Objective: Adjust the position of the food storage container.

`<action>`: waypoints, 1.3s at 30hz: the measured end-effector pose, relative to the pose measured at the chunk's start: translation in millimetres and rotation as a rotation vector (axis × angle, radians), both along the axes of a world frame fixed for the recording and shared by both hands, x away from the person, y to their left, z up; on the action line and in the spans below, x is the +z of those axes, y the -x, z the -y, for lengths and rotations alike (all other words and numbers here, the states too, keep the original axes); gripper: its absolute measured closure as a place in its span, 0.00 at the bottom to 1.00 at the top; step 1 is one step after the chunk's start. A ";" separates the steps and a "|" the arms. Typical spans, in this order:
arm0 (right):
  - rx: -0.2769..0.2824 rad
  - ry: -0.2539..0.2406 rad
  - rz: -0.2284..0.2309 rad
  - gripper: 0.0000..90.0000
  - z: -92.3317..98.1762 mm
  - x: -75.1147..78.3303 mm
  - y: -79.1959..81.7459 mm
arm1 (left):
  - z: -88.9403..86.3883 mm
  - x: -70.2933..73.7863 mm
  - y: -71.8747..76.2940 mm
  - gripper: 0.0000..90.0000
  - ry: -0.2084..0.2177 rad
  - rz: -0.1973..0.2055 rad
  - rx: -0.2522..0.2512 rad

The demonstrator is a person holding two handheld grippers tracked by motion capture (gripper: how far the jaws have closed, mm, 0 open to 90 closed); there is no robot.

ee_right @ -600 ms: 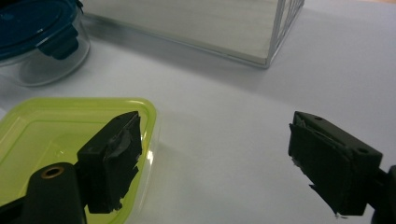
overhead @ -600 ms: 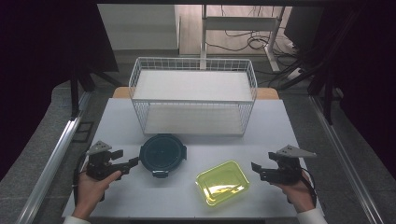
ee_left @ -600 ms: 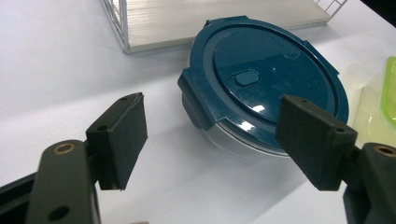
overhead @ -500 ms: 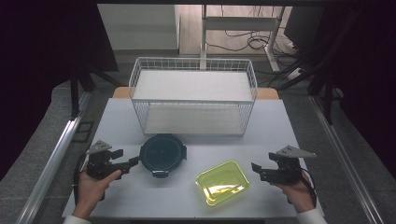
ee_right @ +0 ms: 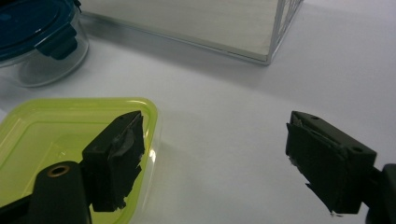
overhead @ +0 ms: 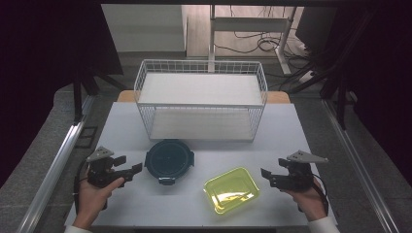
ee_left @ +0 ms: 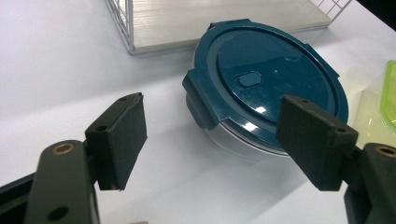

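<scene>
A round clear container with a dark blue clip lid (overhead: 168,160) (ee_left: 266,88) (ee_right: 32,39) stands on the white table in front of the wire basket. To its right lies a yellow-green rectangular container (overhead: 231,190) (ee_right: 51,140). My left gripper (overhead: 130,170) (ee_left: 210,144) hovers open just left of the blue-lidded container, its jaws pointing at it with nothing between them. My right gripper (overhead: 266,177) (ee_right: 210,158) is open too, a short way right of the yellow-green container, pointing toward it; its left pad (ee_right: 116,154) overlaps that container's corner in the right gripper view.
A white wire basket (overhead: 201,104) (ee_left: 122,28) (ee_right: 275,37) with an upper shelf stands at the back of the table. Bare white tabletop (overhead: 209,148) lies between basket and containers. Metal rails run along both sides; cables lie on the floor behind.
</scene>
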State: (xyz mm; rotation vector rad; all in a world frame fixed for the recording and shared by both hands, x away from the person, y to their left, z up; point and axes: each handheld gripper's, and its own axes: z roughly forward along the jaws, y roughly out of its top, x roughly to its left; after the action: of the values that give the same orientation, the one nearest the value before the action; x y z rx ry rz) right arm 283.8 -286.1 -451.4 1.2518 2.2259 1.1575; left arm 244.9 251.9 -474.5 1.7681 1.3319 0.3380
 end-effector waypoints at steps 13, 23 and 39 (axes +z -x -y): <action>-0.004 0.012 -0.010 0.23 -0.1 -1.1 -1.2 | -2.2 -0.2 0.5 0.28 0.005 -0.004 0.005; -0.007 0.012 -0.018 0.24 -0.4 -1.7 -1.7 | -2.6 -1.1 0.9 0.28 0.002 -0.012 0.009; -0.020 0.020 -0.034 0.25 0.1 -1.7 -2.3 | -12.3 -7.4 -3.9 0.49 -0.031 -0.140 0.031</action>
State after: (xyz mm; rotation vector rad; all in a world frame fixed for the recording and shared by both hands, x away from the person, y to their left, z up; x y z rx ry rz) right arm 286.1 -286.2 -453.1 1.2919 2.2387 1.1117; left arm 248.8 264.2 -481.9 1.8265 1.4606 0.2573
